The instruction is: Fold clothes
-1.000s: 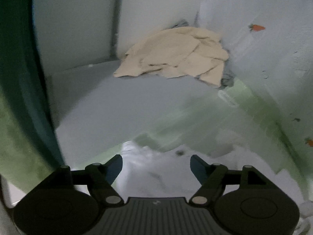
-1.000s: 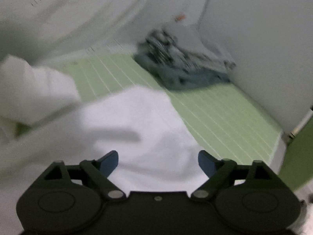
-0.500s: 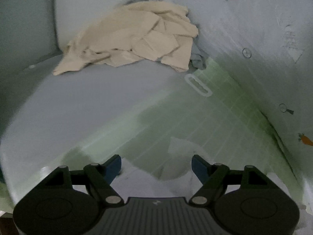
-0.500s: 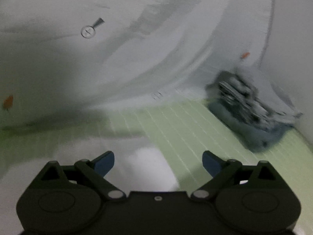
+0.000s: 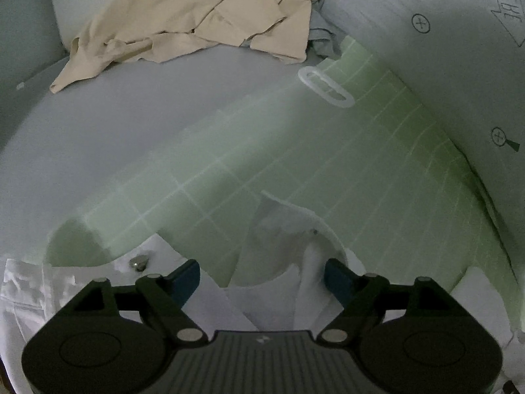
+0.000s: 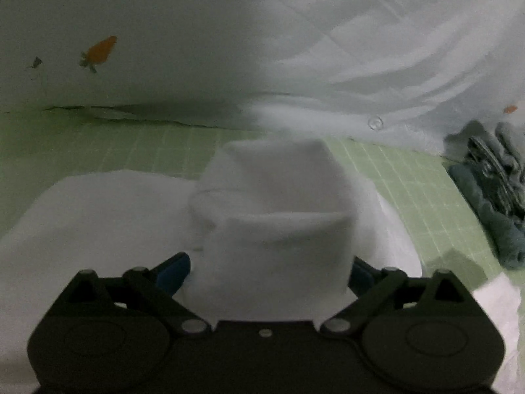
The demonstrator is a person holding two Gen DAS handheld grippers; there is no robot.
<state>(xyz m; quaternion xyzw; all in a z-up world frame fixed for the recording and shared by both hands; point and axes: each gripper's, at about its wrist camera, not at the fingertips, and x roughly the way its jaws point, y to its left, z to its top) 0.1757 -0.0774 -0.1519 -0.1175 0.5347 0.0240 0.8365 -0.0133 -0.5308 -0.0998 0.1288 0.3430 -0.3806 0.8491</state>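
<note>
Lying rumpled on the green mat [image 5: 377,151], white garment [image 6: 272,203] between both grippers' spread jaws.

Green grid mat [image 5: 377,151]; clear plastic loop [image 5: 325,87] on it; carrot-print sheet [image 6: 197,32] behind.

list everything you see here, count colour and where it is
white garment: one, white, spread on the mat right in front of both grippers, a raised fold between the right jaws
beige garment: one, beige, crumpled at the far end of the grey surface in the left view
grey clothes pile: one heap, grey-blue, on the mat at the right edge of the right view
mat: one, light green with a white grid, under the clothes
printed sheet: one, white with small orange carrots, rising behind the mat
plastic loop: one, clear white, on the mat near the beige garment
left gripper: one, black with blue pads, jaws open
right gripper: one, black with blue pads, jaws open
</note>
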